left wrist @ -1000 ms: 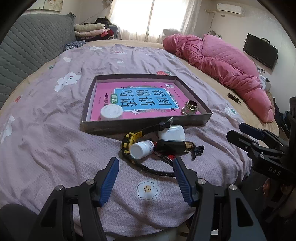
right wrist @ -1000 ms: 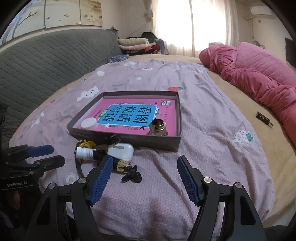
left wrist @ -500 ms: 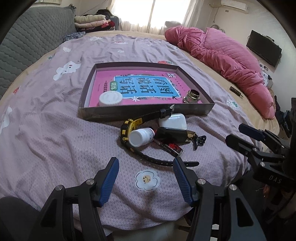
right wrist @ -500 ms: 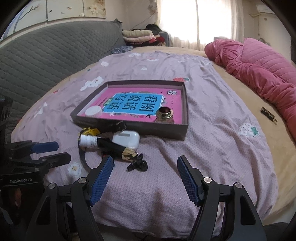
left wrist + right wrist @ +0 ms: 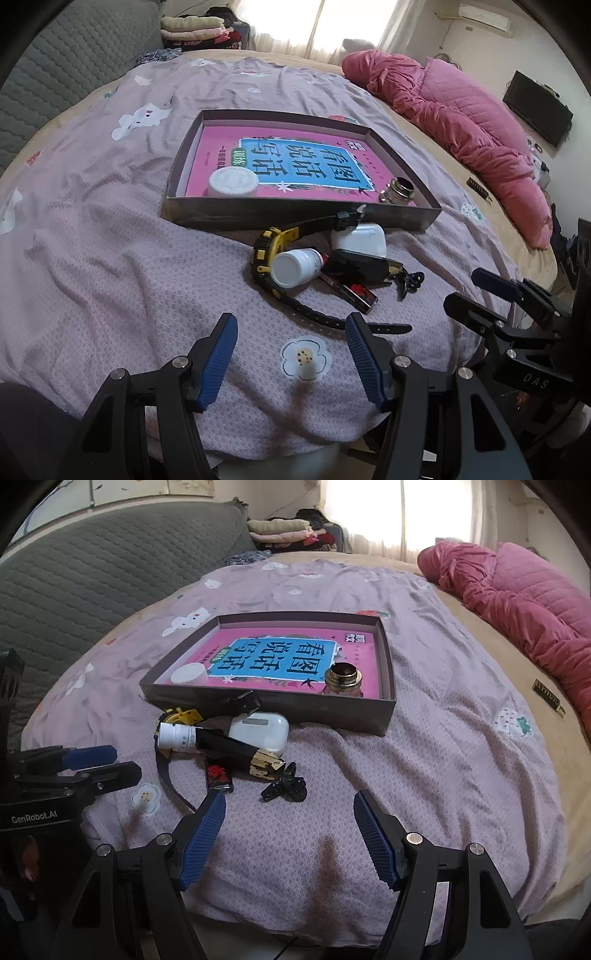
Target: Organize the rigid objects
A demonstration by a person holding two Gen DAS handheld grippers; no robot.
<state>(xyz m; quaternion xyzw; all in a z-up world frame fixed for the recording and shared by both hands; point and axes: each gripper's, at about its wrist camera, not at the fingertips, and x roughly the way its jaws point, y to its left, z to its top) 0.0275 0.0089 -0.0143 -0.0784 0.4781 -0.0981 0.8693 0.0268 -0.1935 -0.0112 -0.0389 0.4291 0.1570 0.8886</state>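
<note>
Clutter sits in a small heap at the middle of both views, just below the near wall of the tray (image 5: 295, 218): a white pill bottle (image 5: 295, 266) lying on its side, a black-and-yellow watch (image 5: 273, 243) whose strap curls around it, a white earbud case (image 5: 260, 729) touching the tray wall, a long black case (image 5: 236, 751) across the heap, a small red-patterned black box (image 5: 218, 775) and a black clip (image 5: 286, 789) at the heap's lower right edge. Inside the tray a pink book (image 5: 295, 657) covers the floor, with a white lid (image 5: 232, 181) at its lower left corner and a brass-capped jar (image 5: 342, 677) at the lower right; the middle of the book is bare.

My left gripper (image 5: 291, 354) hangs below the heap with its blue pads apart and nothing between them. My right gripper (image 5: 290, 834) stands the same way, wide apart and empty, just below the clip. To the right of the heap the purple bedspread (image 5: 443, 775) lies open, out to the bed's tan edge. A pink quilt (image 5: 535, 602) fills the upper right.
</note>
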